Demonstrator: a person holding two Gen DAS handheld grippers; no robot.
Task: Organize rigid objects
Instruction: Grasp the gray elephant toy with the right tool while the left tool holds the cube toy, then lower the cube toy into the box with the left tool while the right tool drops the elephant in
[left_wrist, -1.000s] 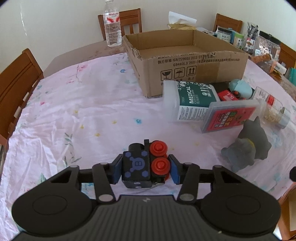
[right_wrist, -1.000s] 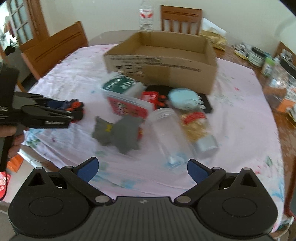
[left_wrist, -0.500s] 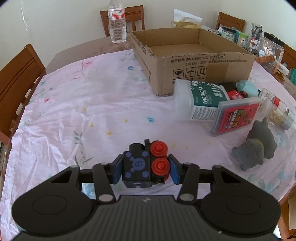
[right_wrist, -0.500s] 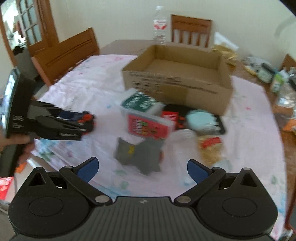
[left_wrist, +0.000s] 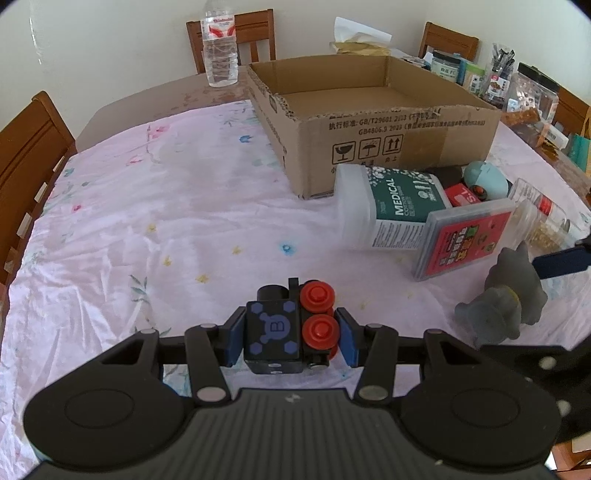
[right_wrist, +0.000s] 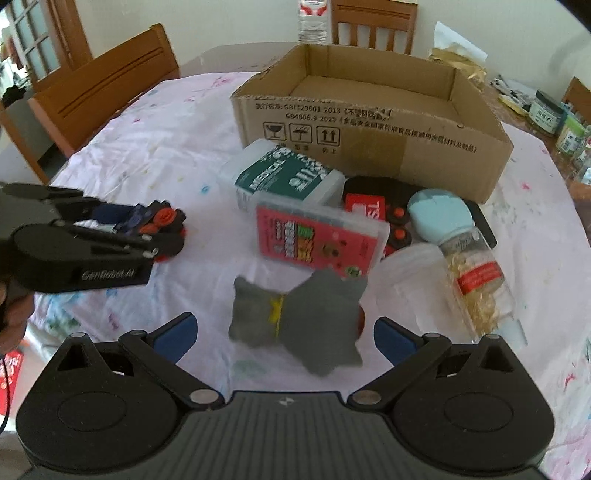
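My left gripper (left_wrist: 291, 334) is shut on a black toy block with blue marks and red wheels (left_wrist: 291, 325), held just above the pink cloth; it also shows at the left of the right wrist view as the toy block (right_wrist: 155, 221). My right gripper (right_wrist: 282, 334) stands open, its blue pads either side of a grey cat figure (right_wrist: 299, 321) lying on the cloth, not touching it. The grey cat figure (left_wrist: 506, 299) stands at the right in the left wrist view. An open cardboard box (left_wrist: 369, 122) sits behind with nothing visible inside.
In front of the box lie a medical cotton tub (right_wrist: 284, 177), a red card case (right_wrist: 317, 240), a light blue item (right_wrist: 439, 214), a clear jar (right_wrist: 476, 284) and a red-black toy (right_wrist: 369, 206). Jars (left_wrist: 532, 88) crowd the far right. Chairs and a water bottle (left_wrist: 219, 48) ring the table.
The right gripper moved forward and down toward the grey cat figure, which now lies between its open fingers. The left gripper kept its hold on the toy block and barely moved.
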